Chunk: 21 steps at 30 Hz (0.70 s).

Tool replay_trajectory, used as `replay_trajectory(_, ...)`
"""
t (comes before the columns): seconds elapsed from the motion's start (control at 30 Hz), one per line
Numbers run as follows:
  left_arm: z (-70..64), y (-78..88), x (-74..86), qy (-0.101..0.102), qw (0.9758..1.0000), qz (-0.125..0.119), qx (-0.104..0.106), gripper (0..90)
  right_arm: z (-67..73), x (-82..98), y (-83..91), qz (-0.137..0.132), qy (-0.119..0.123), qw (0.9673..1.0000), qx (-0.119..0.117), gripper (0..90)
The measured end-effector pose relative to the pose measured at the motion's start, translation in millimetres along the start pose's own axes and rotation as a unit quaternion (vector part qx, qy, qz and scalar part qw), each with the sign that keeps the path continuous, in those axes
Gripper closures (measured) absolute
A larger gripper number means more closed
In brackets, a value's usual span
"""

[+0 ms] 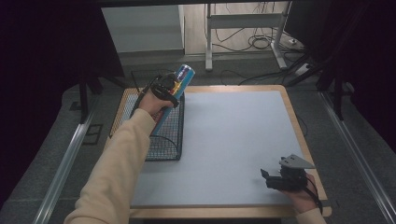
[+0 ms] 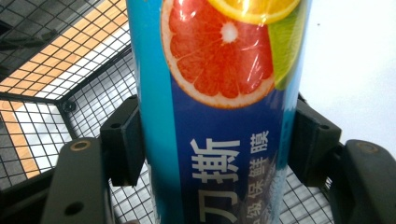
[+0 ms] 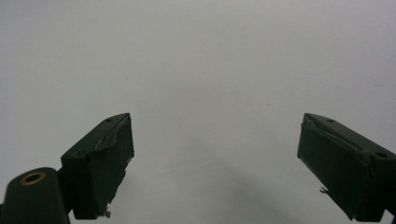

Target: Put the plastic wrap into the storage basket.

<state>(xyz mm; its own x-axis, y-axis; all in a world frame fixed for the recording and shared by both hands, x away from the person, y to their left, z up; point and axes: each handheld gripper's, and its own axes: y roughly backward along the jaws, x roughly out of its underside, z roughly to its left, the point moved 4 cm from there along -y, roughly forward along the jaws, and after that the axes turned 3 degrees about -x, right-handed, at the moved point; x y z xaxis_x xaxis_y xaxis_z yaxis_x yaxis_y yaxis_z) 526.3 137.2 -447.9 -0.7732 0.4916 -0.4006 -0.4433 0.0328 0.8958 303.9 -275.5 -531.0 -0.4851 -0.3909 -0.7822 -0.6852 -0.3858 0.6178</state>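
Blue box of cling film (image 2: 219, 116), long and narrow, grapefruit, orange and lime slices printed on it plus white Chinese characters. It sits clamped between the 2 black jaws of the left tongs (image 2: 217, 140), pads pressing on both long sides. In the high view the box (image 1: 180, 81) is held tilted, top end pointing up and away, lower part reaching down into the black wire basket (image 1: 166, 135). Whether the bottom end touches the basket floor: cannot tell, hidden by hand and mesh.

Left hand (image 1: 154, 103) wraps the left tongs (image 1: 173, 88) over the basket's far end; cream sleeve (image 1: 116, 172) comes in from bottom left. Basket mesh (image 2: 70, 93) shows behind the box in the left gripper view, orange-lit squares through it.

Basket stands at the left edge of the grey mat (image 1: 229, 144), which covers most of the wooden table (image 1: 299, 126).

Right tongs (image 1: 266, 179) rest low at the near right corner of the mat, well apart from basket and box, right hand (image 1: 301, 198) behind them. Right tongs (image 3: 215, 158) spread wide, nothing between the jaws, plain grey mat (image 3: 210, 60) beneath.
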Motion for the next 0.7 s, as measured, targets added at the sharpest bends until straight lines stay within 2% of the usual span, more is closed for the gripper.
replay_trajectory(0.17,2.3,-5.2,-2.1,-0.007,0.9999,0.007,-0.014,31.8,0.1,-0.2,0.3,0.0,0.0,1.0,0.002,11.1)
replay_trajectory(0.3,2.7,-13.3,-1.8,-0.004,0.9997,0.019,-0.015,31.8,0.3,-0.1,0.7,0.0,0.0,1.0,0.002,11.1)
replay_trajectory(0.4,2.5,-19.7,-0.2,-0.01,0.9992,0.031,-0.024,31.8,0.3,-0.2,0.9,-0.001,0.001,1.0,0.002,11.1)
replay_trajectory(0.53,5.1,-26.6,1.8,0.001,0.9986,0.041,-0.034,31.8,-0.2,0.2,0.5,0.0,0.0,1.0,0.001,11.0)
replay_trajectory(0.7,6.7,-29.3,2.2,0.004,0.9982,0.043,-0.041,31.5,0.6,0.1,0.4,0.001,0.001,1.0,0.001,11.0)
